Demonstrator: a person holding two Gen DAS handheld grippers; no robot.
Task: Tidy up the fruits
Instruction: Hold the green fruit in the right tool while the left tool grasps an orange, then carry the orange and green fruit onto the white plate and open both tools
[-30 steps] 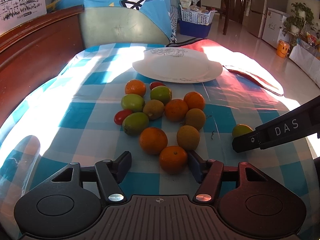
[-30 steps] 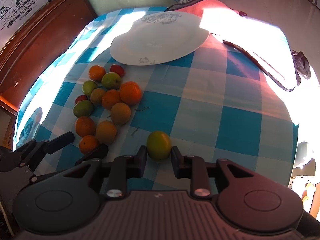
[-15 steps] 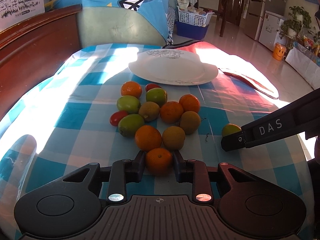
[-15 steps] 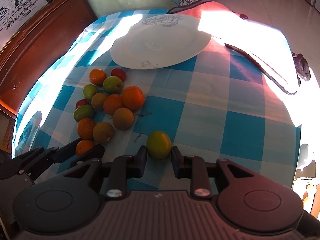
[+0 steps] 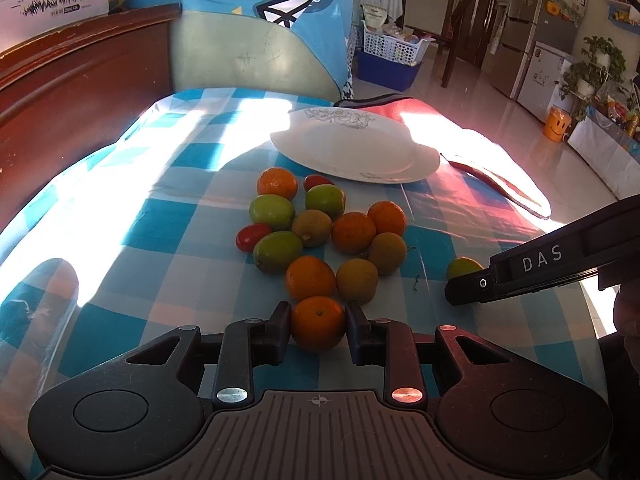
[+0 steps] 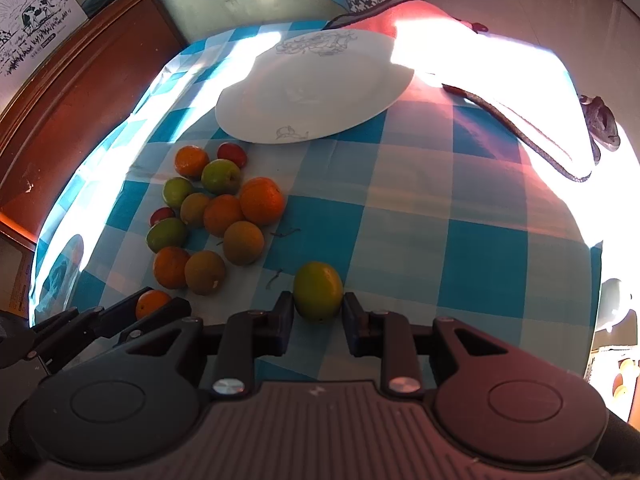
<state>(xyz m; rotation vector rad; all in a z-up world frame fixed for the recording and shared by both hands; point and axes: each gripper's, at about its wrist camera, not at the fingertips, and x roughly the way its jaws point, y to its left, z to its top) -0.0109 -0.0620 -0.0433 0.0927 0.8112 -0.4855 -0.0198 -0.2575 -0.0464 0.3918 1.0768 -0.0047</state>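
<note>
Left claw point(image 5: 318, 320) pinches an orange point(image 5: 317, 322); right claw point(image 6: 317, 312) brackets a green fruit point(image 6: 318, 291) (contact unclear).

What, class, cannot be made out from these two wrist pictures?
- Left wrist view: most of the green fruit, hidden behind the right gripper's finger.
- Right wrist view: most of the orange, hidden behind the left gripper's fingers.
- Both views: whether either fruit is lifted off the tablecloth.

sunlight is glaring off the glossy white plate point(image 5: 356, 152); the checked cloth point(image 6: 460, 248) is looking matt beneath my matt-black plastic fingers point(image 5: 280, 330).
</note>
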